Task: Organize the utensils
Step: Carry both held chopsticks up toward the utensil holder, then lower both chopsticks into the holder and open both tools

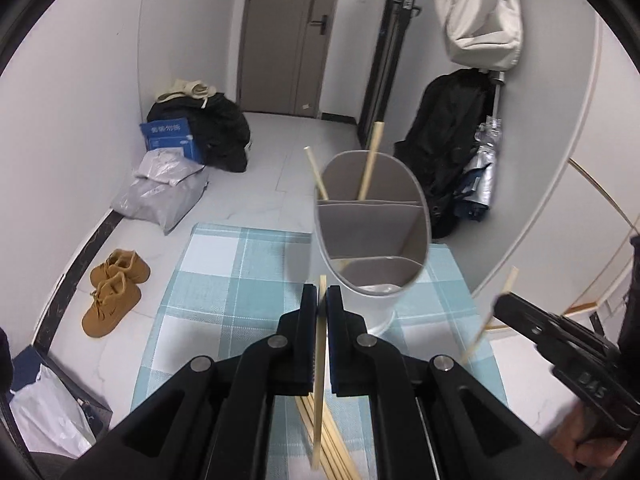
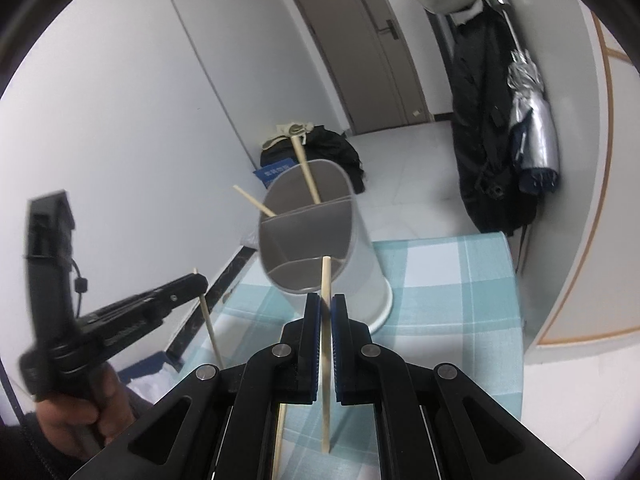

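Gripping one chopstick [image 1: 320,360] each, left tool [image 1: 322,294] and right tool [image 2: 326,304] hover just before the holder [image 1: 372,232]; thin sticks could pivot, miss the rear compartment, or tip it.

I lose the loose chopsticks [image 1: 332,448] behind my left hand-held gripper [image 1: 322,300]; the blue box's [image 1: 172,138] print stays unreadable.

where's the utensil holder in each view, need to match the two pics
Left wrist view: the utensil holder stands right of centre, just beyond the left gripper, on the checked cloth.
Right wrist view: it sits at centre, just above the right gripper, tilted in the picture.
Shared landmark: the two chopsticks in its far compartment, and the grey door behind.
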A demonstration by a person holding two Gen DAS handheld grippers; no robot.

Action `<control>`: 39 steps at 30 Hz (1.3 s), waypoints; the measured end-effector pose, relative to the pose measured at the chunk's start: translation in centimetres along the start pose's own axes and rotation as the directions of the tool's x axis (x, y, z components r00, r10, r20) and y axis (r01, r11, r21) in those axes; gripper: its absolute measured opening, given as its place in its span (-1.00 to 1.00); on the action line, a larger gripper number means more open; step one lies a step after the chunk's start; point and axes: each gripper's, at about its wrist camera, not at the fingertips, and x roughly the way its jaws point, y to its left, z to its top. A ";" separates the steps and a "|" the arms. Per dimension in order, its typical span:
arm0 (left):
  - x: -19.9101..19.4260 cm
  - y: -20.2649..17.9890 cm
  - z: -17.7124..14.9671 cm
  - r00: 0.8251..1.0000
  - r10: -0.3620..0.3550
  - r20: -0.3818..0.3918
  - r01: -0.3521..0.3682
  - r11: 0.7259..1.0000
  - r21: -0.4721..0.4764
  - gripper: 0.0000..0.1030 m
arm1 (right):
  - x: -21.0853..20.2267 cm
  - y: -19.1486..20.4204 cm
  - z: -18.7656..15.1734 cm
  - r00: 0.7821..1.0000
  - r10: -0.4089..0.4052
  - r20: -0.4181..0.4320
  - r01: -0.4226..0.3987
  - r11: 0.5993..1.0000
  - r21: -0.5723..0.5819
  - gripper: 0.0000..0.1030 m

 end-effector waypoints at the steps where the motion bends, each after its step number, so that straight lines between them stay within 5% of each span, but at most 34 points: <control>1: -0.2 0.0 -0.1 1.000 -0.008 0.000 0.008 1.000 0.003 -0.98 | 0.0 0.4 -0.1 1.000 -0.006 0.008 0.006 1.000 -0.010 -0.91; 13: -3.7 -2.5 1.0 0.996 -0.055 -0.069 0.058 0.997 0.052 -0.99 | -0.4 3.0 -0.8 0.999 -0.011 0.034 0.013 0.997 -0.074 -0.91; 21: -6.1 -3.3 3.8 0.994 -0.107 -0.020 0.108 0.991 0.075 -0.99 | -2.2 3.5 0.9 0.996 -0.014 0.085 0.020 0.998 -0.068 -0.91; 39: -4.1 -2.3 16.1 0.976 -0.159 0.152 0.158 0.987 0.018 -0.99 | -2.6 3.9 17.0 0.971 -0.029 0.235 0.056 0.992 -0.110 -0.91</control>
